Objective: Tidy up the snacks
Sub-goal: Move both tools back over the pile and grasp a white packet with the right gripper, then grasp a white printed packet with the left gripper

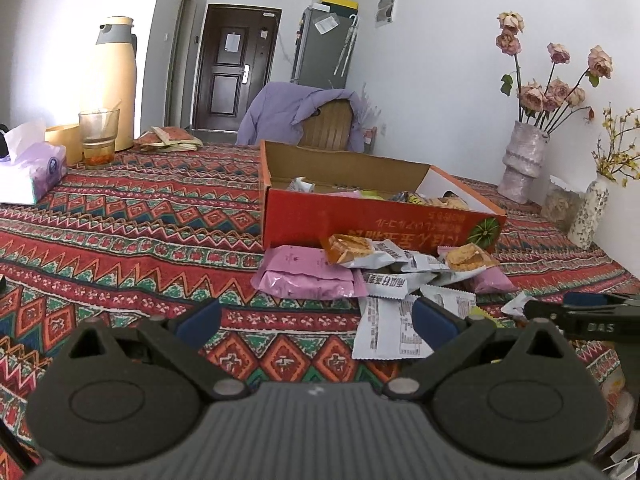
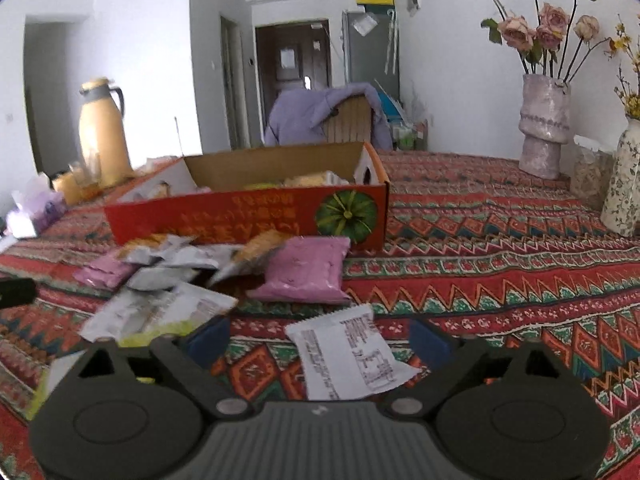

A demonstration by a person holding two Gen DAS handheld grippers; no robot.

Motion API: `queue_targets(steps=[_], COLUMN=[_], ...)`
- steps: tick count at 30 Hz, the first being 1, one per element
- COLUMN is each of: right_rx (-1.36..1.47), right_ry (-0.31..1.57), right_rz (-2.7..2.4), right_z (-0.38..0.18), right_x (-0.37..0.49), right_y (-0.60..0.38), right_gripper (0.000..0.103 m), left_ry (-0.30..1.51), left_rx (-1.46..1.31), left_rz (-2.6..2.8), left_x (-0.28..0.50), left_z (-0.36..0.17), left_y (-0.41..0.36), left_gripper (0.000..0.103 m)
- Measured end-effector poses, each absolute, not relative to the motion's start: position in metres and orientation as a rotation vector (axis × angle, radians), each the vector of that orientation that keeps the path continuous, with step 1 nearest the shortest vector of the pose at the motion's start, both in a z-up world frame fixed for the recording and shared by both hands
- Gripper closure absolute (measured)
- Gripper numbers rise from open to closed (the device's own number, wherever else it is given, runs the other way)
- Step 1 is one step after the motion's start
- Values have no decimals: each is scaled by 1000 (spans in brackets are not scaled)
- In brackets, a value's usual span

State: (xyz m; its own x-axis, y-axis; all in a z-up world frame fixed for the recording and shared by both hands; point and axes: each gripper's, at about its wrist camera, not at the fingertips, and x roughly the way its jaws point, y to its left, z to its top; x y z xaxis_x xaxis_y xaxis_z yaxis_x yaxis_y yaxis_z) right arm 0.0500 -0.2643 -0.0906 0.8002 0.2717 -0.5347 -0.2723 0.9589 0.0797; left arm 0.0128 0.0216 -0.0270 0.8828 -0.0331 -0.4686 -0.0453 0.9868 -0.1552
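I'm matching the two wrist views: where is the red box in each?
Left wrist: red box sits right of centre, behind the snack pile.
Right wrist: red box sits left of centre, behind the pile.
Shared landmark: the pumpkin picture on its front.

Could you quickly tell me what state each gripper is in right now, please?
Left gripper: open, holding nothing.
Right gripper: open around a white snack packet on the table, pads not yet pressing it.

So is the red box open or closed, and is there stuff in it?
Open. The red box has no lid over it, so its brown inside wall shows, and snack packets already lie inside.
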Motion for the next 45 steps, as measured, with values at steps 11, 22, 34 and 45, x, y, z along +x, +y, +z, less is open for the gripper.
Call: queue_targets(steps=[11,22,34,45], right_rx=[-44,36,64,92], right_ry=[675,554,481,480], right_rz=[277,280,322,333], right_z=[-108,-94,-84,-86], right_x=[74,51,34,32], right_y=[-261,-273,-269,-270], right_gripper=[33,63,63,63], left_ry=[502,535,623,772], left_rx=[-164,-144,-82,-30], left_rz=[18,10,27,93], left_x=[12,20,53,102], left_z=[-28,-31,-32,-48], left_y=[22,9,-18,-41], left_gripper=[0,0,0,0])
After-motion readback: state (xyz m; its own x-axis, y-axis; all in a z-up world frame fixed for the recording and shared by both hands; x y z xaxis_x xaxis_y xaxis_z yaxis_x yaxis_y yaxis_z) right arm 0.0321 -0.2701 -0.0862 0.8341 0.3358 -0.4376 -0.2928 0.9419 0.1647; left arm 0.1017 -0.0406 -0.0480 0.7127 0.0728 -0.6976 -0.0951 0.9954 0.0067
